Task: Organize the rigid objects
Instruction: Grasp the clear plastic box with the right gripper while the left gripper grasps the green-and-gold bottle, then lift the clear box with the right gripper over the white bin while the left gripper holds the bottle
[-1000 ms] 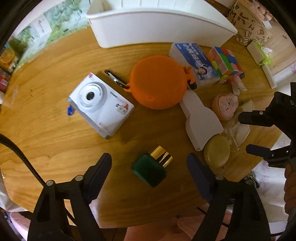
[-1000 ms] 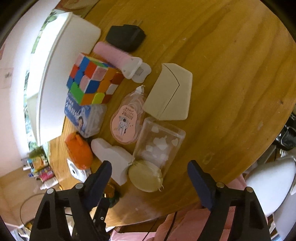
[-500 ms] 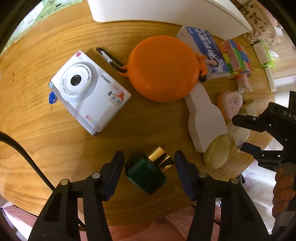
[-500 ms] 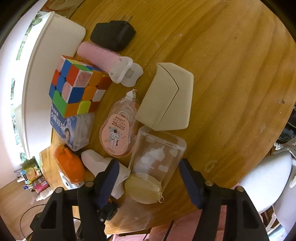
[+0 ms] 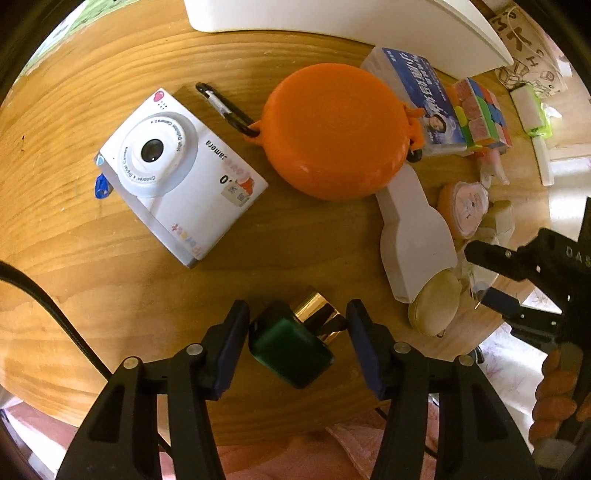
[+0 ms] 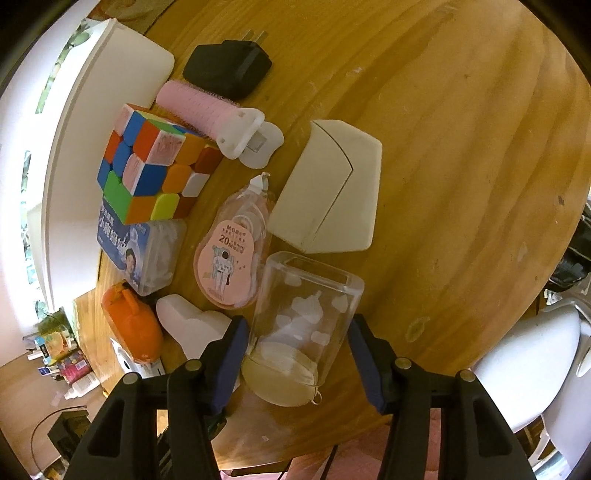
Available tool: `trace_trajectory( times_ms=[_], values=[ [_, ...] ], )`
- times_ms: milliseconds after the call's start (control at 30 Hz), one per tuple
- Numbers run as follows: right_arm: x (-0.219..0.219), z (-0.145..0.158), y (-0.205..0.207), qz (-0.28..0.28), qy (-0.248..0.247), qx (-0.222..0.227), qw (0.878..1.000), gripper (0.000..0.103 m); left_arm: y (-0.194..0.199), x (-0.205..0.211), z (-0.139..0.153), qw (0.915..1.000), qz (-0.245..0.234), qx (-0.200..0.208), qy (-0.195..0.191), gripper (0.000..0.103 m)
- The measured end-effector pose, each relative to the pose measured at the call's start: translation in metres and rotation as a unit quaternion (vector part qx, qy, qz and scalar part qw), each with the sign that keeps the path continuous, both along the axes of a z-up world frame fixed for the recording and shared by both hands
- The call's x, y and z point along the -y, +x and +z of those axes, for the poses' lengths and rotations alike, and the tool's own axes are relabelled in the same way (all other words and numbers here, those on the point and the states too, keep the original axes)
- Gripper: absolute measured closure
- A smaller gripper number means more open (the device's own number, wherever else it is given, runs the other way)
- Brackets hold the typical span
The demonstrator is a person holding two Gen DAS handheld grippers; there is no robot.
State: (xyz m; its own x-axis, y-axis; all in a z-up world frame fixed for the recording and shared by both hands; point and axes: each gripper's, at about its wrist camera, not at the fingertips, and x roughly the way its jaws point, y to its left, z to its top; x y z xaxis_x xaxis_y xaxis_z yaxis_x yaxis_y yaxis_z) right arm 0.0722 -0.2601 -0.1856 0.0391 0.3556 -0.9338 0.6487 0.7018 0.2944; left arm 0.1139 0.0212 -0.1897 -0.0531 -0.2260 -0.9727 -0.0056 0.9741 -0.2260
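Note:
A small green bottle [image 5: 291,350] with a gold cap lies on the round wooden table [image 5: 110,295] near its front edge. My left gripper [image 5: 297,325] is shut on it, one pad on the green body and the other on the cap. In the right wrist view a clear plastic box [image 6: 306,295] lies partly over a cream round disc [image 6: 280,384]. My right gripper [image 6: 297,332] straddles the box with its jaws closing. Its pads sit a sliver off the walls. The right gripper [image 5: 484,277] also shows at the right edge of the left wrist view.
A white toy camera [image 5: 177,177], an orange round pouch [image 5: 332,133], a white block [image 5: 410,229], a blue box [image 6: 140,251], a colour cube [image 6: 155,162], pink tape [image 6: 229,258], a cream case [image 6: 332,192] and a black plug [image 6: 229,66] crowd the table. A white bin [image 5: 332,18] stands behind.
My left gripper came down over the green bottle and its jaws closed onto it. The right jaws narrowed around the clear box, with that hand barely shifting.

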Motion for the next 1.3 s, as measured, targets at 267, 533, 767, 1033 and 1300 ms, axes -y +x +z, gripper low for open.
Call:
trace_trajectory(
  times_ms=[267,533,767,1033,1300],
  values=[
    [-0.013,0.016,-0.011,0.007,-0.007,0.027,1.0,0.048,-0.006,-0.005,-0.002,0.9999,0.009,-0.008,-0.009,0.045],
    [-0.035,0.036,-0.021,0.018,-0.007,0.058,0.998,0.048,-0.016,-0.011,0.022,0.9995,-0.009,0.026,-0.013,0.045],
    [-0.057,0.064,-0.018,0.05,-0.008,0.098,0.994,0.048,-0.016,-0.009,0.064,0.9969,-0.033,0.069,-0.014,0.045],
    [-0.069,0.107,-0.003,0.096,-0.018,0.167,0.981,0.048,-0.013,-0.004,0.105,0.9888,-0.059,0.137,0.0,0.045],
    [-0.071,0.149,0.02,0.121,-0.035,0.235,0.964,0.048,0.01,-0.001,0.143,0.9757,-0.068,0.207,0.018,0.074]
  ],
)
